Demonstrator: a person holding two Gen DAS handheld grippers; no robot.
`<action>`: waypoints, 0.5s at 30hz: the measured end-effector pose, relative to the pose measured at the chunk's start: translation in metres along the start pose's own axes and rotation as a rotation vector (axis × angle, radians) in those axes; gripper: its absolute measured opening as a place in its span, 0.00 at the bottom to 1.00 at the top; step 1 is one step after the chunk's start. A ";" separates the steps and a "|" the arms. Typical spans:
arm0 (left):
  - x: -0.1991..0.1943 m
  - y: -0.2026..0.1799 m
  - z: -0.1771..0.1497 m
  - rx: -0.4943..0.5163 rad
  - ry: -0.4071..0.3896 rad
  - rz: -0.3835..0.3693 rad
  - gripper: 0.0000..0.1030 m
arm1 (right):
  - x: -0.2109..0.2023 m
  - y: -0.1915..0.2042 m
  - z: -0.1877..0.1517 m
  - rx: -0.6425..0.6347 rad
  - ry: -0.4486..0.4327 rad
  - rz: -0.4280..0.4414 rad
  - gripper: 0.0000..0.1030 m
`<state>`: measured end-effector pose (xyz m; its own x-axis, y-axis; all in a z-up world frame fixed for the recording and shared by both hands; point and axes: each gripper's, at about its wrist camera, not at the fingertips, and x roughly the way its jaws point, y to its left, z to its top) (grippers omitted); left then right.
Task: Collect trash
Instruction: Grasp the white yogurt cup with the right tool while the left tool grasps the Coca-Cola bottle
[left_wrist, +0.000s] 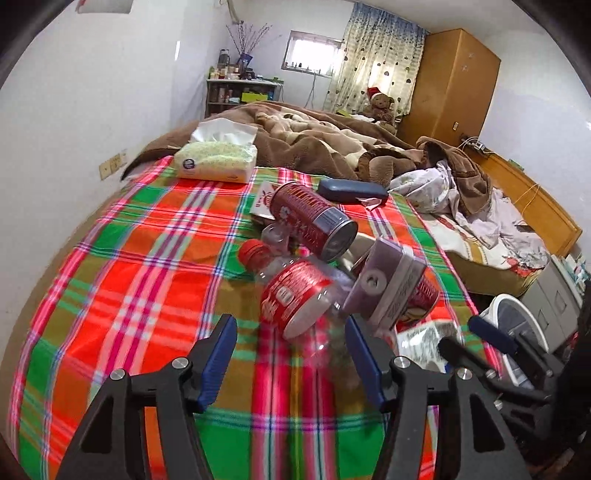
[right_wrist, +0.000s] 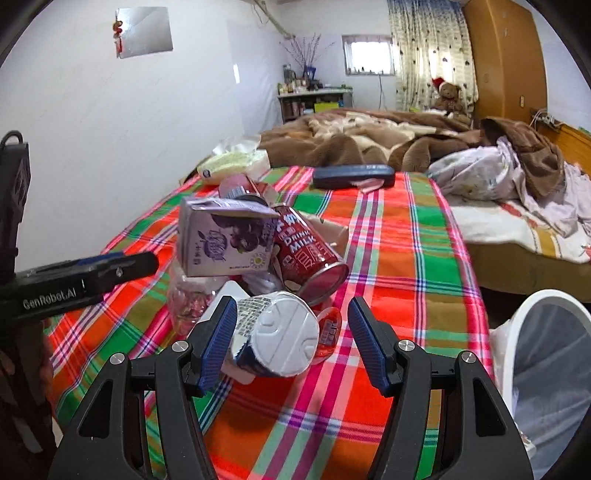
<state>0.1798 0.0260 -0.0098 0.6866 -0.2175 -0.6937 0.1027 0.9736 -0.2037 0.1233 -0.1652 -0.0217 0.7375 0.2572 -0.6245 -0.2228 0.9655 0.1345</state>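
Observation:
A pile of trash lies on the plaid cloth (left_wrist: 140, 266). In the left wrist view a clear plastic bottle with a red cap and red label (left_wrist: 291, 299) lies just ahead of my open left gripper (left_wrist: 291, 350). Behind it are a red can (left_wrist: 314, 221) and a purple carton (left_wrist: 388, 284). In the right wrist view my open right gripper (right_wrist: 291, 332) has its jaws either side of a silver-lidded cup (right_wrist: 277, 339), not closed on it. The purple carton (right_wrist: 225, 240) and a red milk can (right_wrist: 306, 254) sit behind. The left gripper (right_wrist: 122, 267) shows at left.
A white bin with a clear liner (right_wrist: 546, 354) stands at the right of the bed edge, also in the left wrist view (left_wrist: 513, 332). A tissue pack (left_wrist: 216, 160), a dark glasses case (left_wrist: 351, 190), a brown blanket (left_wrist: 314, 140) and crumpled clothes (left_wrist: 461, 192) lie farther back.

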 end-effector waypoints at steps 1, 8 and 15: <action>0.005 0.000 0.003 -0.011 0.009 -0.012 0.59 | 0.002 0.000 -0.001 0.003 0.012 0.007 0.62; 0.028 -0.005 0.012 -0.016 0.037 -0.012 0.61 | -0.002 -0.003 -0.007 0.026 0.037 0.041 0.61; 0.044 -0.010 0.010 -0.034 0.067 -0.011 0.65 | -0.012 -0.010 -0.021 0.035 0.058 0.037 0.47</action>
<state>0.2163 0.0076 -0.0315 0.6356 -0.2334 -0.7359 0.0842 0.9685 -0.2344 0.1036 -0.1782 -0.0316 0.6910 0.2911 -0.6617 -0.2262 0.9564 0.1845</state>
